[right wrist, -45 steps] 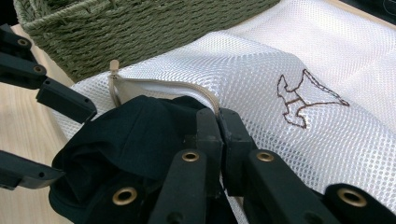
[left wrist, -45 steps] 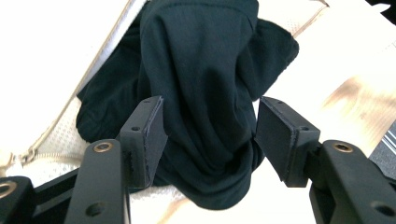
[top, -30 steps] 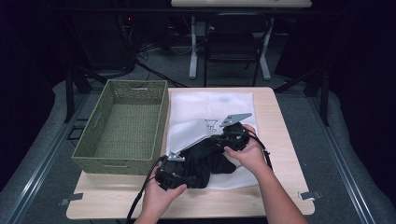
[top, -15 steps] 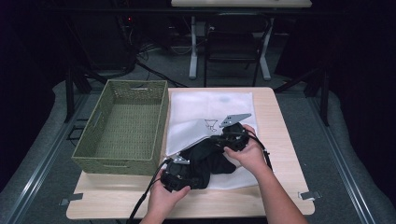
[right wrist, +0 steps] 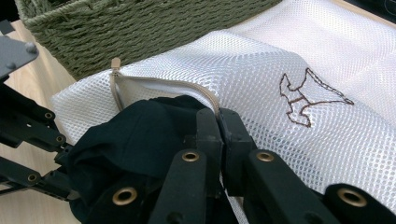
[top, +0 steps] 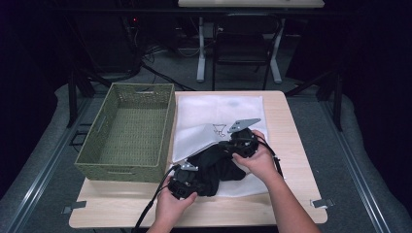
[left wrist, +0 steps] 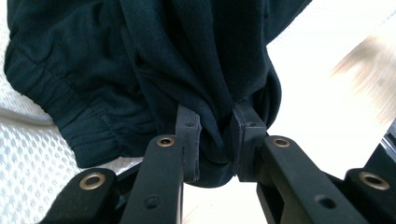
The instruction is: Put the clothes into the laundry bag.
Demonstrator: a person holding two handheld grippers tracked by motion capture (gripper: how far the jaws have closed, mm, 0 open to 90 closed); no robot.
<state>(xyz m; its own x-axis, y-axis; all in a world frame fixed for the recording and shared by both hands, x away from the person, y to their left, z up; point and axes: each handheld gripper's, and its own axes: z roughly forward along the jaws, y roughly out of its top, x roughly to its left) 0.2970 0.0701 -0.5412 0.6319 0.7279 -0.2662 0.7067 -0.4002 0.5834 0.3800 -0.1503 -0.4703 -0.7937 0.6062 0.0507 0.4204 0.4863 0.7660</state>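
Left tongs (left wrist: 215, 135) pinch the dark garment (left wrist: 154, 60) — right tongs (right wrist: 218, 135) clamp the mesh bag's (right wrist: 289, 51) zipper edge.

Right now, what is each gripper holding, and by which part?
The left gripper pinches a bunched fold of the dark garment near its elastic edge. The right gripper clamps the zippered rim of the white mesh bag.

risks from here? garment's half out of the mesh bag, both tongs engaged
1. The left tongs pinch only a small bunched fold of the dark garment; a hard pull could slip it free.
2. The right tongs are shut right at the zipper edge of the mesh bag; the hold looks thin, so the opening may drop shut or snag the cloth.
3. The bag lies against the woven basket, so tugging could drag the bag.
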